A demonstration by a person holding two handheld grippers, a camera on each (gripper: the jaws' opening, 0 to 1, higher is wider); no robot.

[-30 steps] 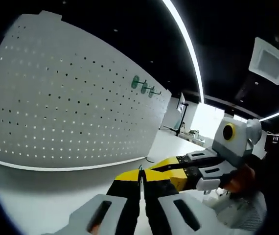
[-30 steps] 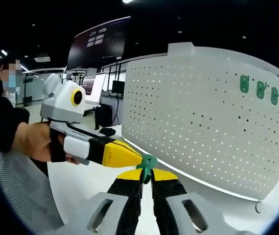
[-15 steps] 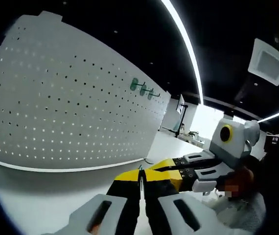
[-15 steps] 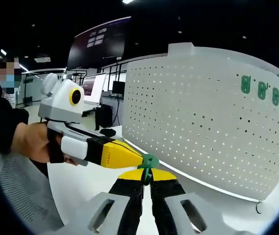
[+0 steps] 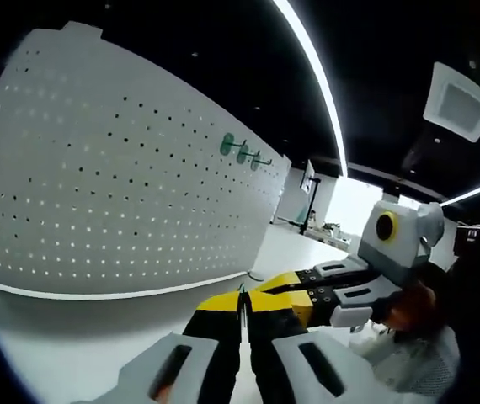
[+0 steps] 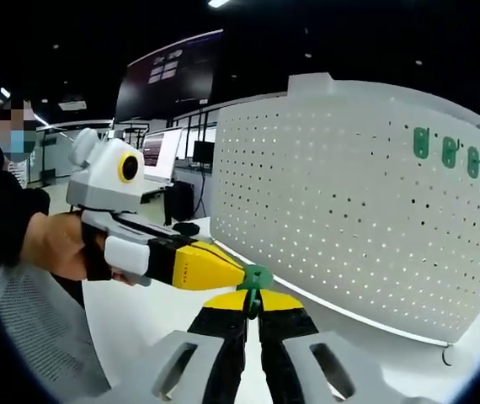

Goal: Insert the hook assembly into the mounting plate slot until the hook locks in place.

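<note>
A white pegboard mounting plate [image 5: 122,185] [image 6: 349,210] stands upright on the white table, with three green hooks [image 5: 242,151] [image 6: 446,150] set high on it. In the right gripper view my right gripper [image 6: 253,305] is shut on a small green hook [image 6: 255,277]. My left gripper [image 6: 238,271] comes in from the left, its yellow tip meeting the same green piece. In the left gripper view my left gripper [image 5: 242,307] is shut with a thin dark sliver between its tips, and the right gripper [image 5: 265,290] touches them from the right. Both hang in front of the plate, apart from it.
The white table [image 5: 63,337] [image 6: 156,316] runs under and in front of the plate. A person's hand [image 6: 55,244] [image 5: 408,307] grips each tool, with a dark sleeve at the left of the right gripper view. Screens and desks stand far behind under ceiling lights.
Both grippers stay joined at the green hook. Only a slight shift of the views shows.
</note>
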